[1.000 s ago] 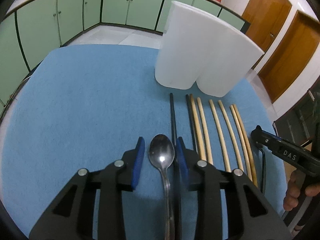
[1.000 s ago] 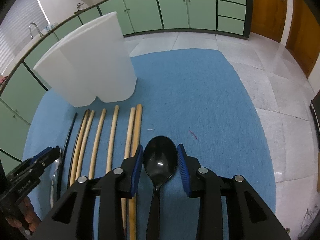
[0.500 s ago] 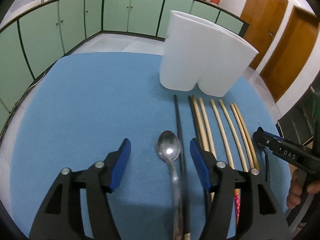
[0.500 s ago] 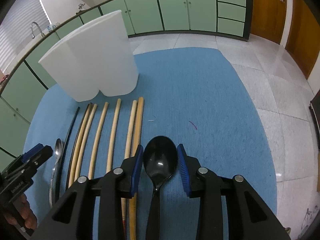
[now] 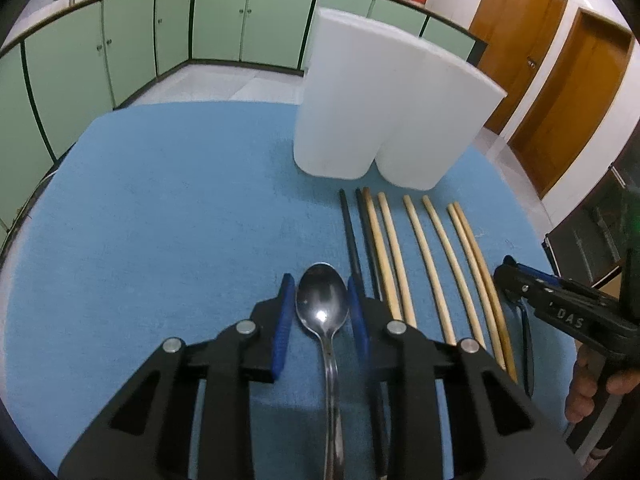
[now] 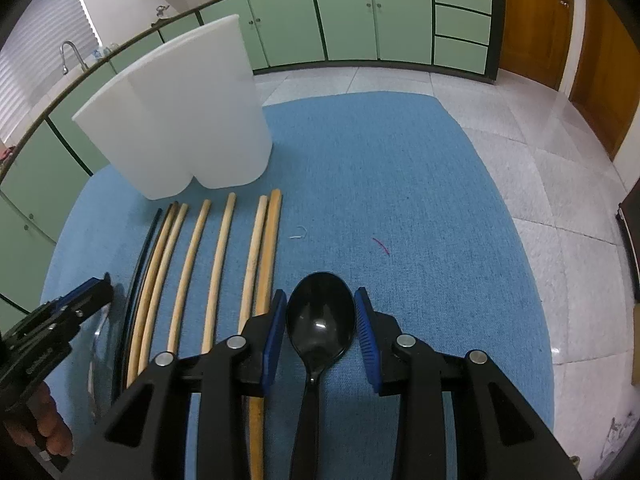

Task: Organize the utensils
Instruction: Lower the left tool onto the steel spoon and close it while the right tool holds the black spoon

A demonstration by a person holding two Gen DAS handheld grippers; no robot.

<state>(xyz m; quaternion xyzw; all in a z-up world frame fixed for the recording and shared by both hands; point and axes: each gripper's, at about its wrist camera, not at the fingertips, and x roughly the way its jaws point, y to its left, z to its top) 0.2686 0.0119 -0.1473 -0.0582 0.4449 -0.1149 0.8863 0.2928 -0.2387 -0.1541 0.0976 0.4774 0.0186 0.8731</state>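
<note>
My left gripper (image 5: 322,312) is shut on a metal spoon (image 5: 322,304) whose bowl sticks out between the blue pads. My right gripper (image 6: 320,320) is shut on a black plastic spoon (image 6: 321,320). Both are low over the blue table mat (image 5: 180,208). A white two-compartment holder (image 5: 384,108) stands at the back; it also shows in the right wrist view (image 6: 180,120). Two black chopsticks (image 5: 352,236) and several wooden chopsticks (image 5: 436,248) lie in a row between the grippers, also seen in the right wrist view (image 6: 220,256).
The right gripper shows at the right edge of the left wrist view (image 5: 560,312); the left gripper shows at the left edge of the right wrist view (image 6: 52,332). Green cabinets (image 5: 240,28) and wooden doors (image 5: 568,72) surround the table. Tiled floor (image 6: 520,160) lies past the mat's right edge.
My left gripper opened half a second ago with the metal spoon lying between its fingers, and has now shut on it again. The right gripper kept its hold on the black spoon.
</note>
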